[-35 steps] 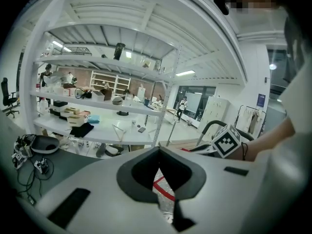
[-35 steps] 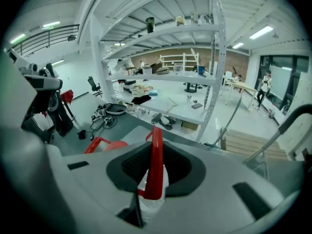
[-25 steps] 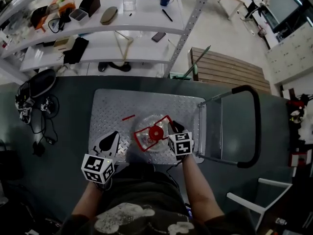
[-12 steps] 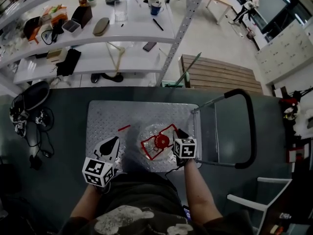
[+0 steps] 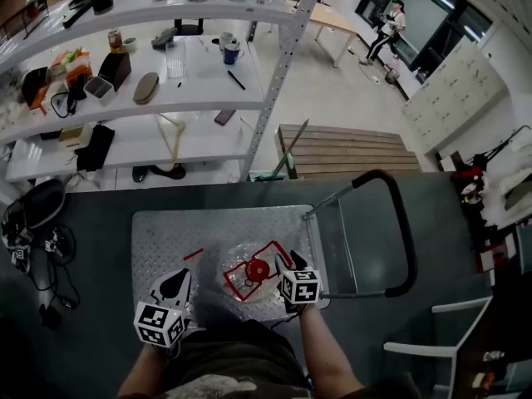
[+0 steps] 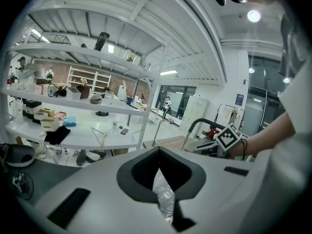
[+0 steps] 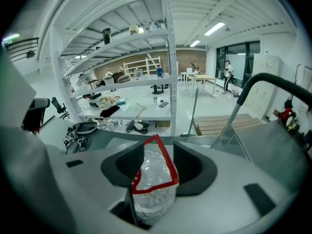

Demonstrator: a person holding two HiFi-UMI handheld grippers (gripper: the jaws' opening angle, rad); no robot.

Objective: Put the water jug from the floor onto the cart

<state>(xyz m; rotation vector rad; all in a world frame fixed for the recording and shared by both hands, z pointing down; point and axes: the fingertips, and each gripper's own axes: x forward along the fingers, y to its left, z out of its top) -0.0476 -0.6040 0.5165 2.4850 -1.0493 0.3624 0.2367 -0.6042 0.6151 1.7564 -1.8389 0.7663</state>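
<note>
The clear water jug [image 5: 247, 277] with a red cap [image 5: 258, 269] stands on the cart's steel deck [image 5: 166, 231], near its front edge. My right gripper [image 5: 288, 264] is at the jug's right side. Its jaws have just been opening and now stand open, with the red carry handle [image 7: 162, 147] loose between them above the jug [image 7: 153, 194]. My left gripper [image 5: 183, 279] hovers over the deck just left of the jug, shut and holding nothing. In the left gripper view only a strip of the jug [image 6: 164, 196] shows past the left gripper [image 6: 158, 172].
The cart's black push handle [image 5: 401, 223] rises at the right. Beyond the cart stand white shelves [image 5: 166, 98] and a wooden pallet [image 5: 349, 150]. Cables and a dark bag [image 5: 33, 214] lie on the floor at left. A white frame [image 5: 432, 347] stands at lower right.
The right gripper's jaws have come apart around the red handle. The jug stays on the deck. The left gripper keeps its place. The head view has tilted up toward the shelves.
</note>
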